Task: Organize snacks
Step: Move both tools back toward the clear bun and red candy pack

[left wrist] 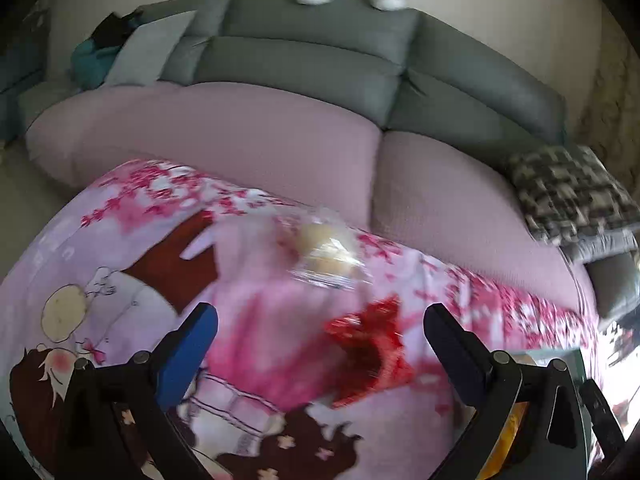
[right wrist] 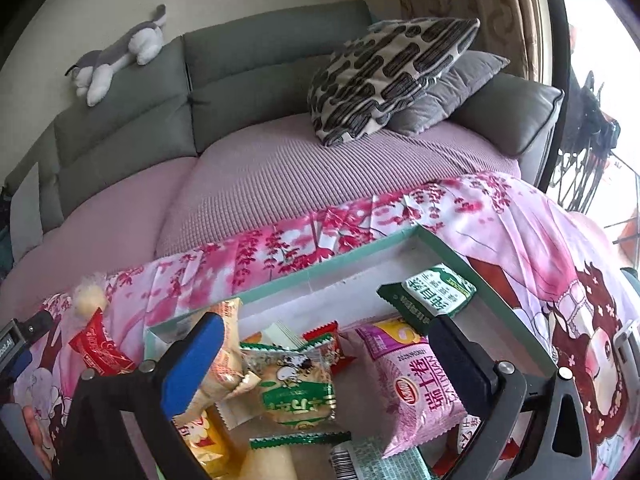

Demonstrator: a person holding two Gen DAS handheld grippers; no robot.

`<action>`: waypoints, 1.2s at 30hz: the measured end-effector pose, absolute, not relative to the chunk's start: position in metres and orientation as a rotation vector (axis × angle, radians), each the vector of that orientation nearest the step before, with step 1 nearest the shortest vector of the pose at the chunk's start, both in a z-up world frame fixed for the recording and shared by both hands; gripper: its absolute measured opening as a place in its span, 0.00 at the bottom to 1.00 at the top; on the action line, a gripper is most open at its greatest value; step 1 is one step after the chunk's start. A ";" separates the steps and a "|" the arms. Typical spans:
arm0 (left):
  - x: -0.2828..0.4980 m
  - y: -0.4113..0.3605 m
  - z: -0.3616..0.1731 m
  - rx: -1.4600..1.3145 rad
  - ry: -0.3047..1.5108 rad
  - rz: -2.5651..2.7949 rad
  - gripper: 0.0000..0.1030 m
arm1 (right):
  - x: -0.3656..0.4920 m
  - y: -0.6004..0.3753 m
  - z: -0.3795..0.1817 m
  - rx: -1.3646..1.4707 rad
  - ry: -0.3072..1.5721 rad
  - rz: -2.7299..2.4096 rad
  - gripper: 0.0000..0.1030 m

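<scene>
In the left wrist view my left gripper is open and empty over the pink printed cloth. A red snack packet lies between its fingers, a little ahead. A clear-wrapped pastry lies farther on. The view is blurred. In the right wrist view my right gripper is open and empty above a green-rimmed box holding several snack packets: a green-and-white one, a pink one, a dark green one. The red packet and pastry lie on the cloth left of the box.
A grey sofa with a mauve seat cover stands behind the cloth. A patterned cushion and a grey one lie at its right end. A plush dog lies on the backrest. My left gripper's edge shows at far left.
</scene>
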State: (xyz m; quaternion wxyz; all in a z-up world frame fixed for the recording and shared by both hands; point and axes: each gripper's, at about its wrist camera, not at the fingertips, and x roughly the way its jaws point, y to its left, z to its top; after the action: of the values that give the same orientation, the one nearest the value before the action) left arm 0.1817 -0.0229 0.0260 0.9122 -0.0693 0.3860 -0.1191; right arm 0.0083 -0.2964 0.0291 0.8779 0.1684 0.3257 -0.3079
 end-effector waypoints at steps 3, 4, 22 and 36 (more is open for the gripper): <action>0.189 -0.007 0.023 -0.165 0.789 -0.215 1.00 | 0.015 -0.287 0.032 0.328 0.674 -0.614 1.00; 0.191 -0.002 0.021 -0.171 0.789 -0.206 1.00 | 0.018 -0.282 0.034 0.313 0.675 -0.606 1.00; 0.214 0.043 0.004 -0.243 0.828 -0.185 1.00 | 0.073 -0.182 0.037 0.165 0.678 -0.306 1.00; 0.235 0.038 0.002 -0.124 0.923 -0.191 1.00 | 0.116 -0.153 0.033 0.172 0.768 -0.163 1.00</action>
State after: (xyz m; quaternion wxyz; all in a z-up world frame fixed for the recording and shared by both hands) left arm 0.2348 0.0383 0.0024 0.8892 -0.0598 0.4442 -0.0919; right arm 0.1160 -0.1530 0.0332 0.9204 0.0837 0.3736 -0.0794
